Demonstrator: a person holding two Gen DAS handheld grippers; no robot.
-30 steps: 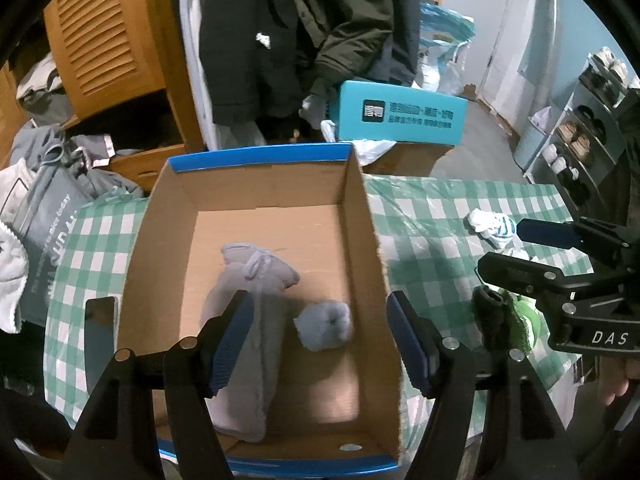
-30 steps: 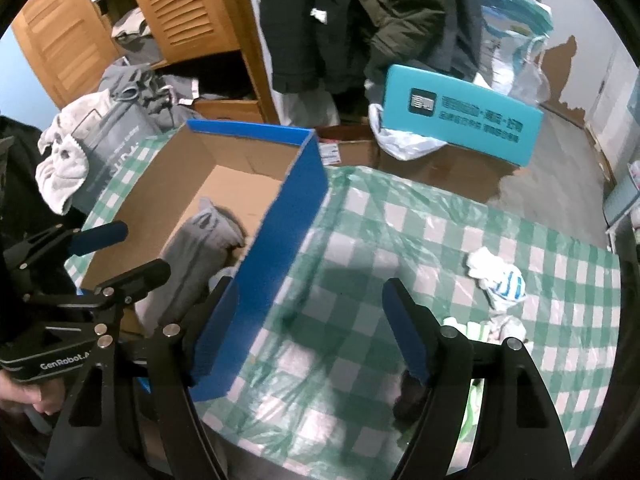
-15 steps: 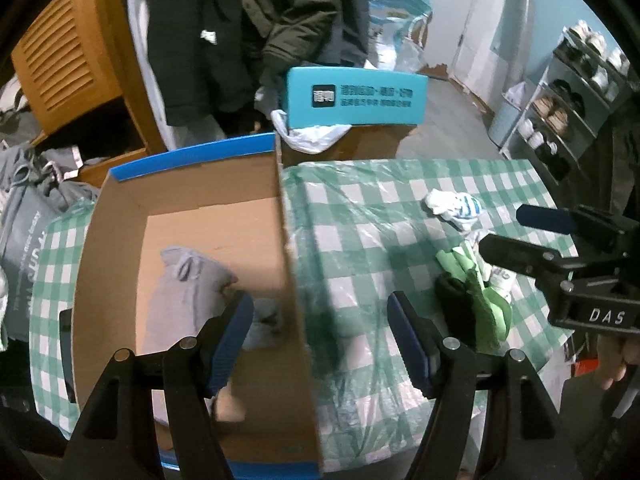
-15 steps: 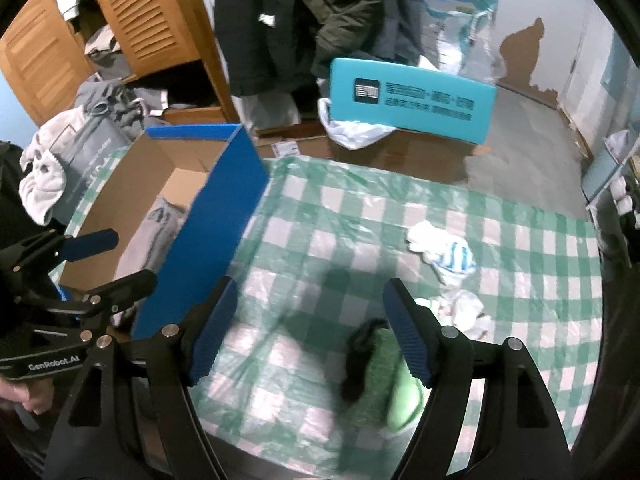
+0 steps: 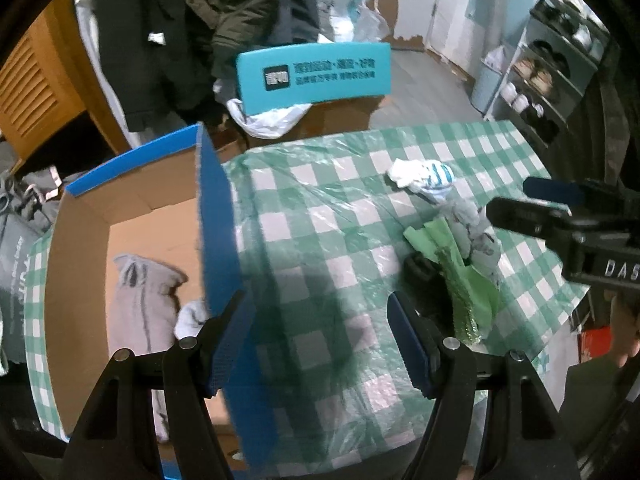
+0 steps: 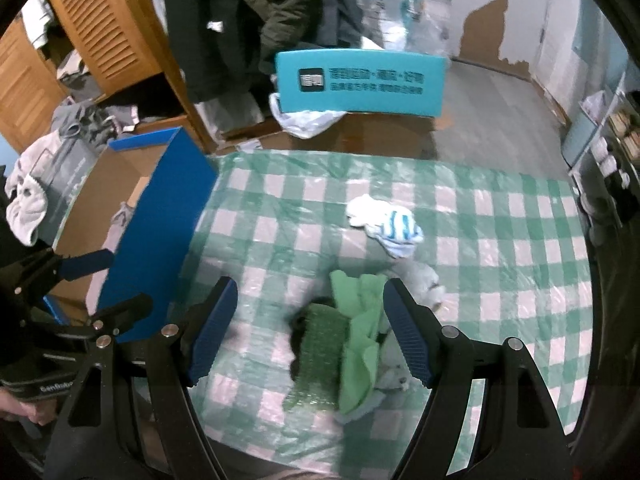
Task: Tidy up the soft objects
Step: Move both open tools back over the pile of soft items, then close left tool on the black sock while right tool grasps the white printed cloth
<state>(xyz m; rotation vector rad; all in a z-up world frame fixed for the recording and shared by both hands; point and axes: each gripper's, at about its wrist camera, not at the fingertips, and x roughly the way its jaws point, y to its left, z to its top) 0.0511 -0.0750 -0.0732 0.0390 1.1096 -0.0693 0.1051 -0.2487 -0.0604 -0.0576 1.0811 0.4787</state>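
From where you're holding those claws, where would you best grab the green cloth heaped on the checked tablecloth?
Probably the raised, bunched middle of the green cloth, coming straight down from above. It lies crumpled over other soft pieces, so its flat edges offer little to pinch. The right claw already stands open above it, fingers either side.

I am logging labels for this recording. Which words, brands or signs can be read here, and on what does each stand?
"DAS", cut off at the frame edge: on the right hand-held gripper body, seen from the left wrist view.
"GenRobo", cut off: on the left hand-held gripper body, seen from the right wrist view.
Teal box: a dark square logo and two lines of print, too blurred to read.
Grey bag: pale lettering, too distorted to read.
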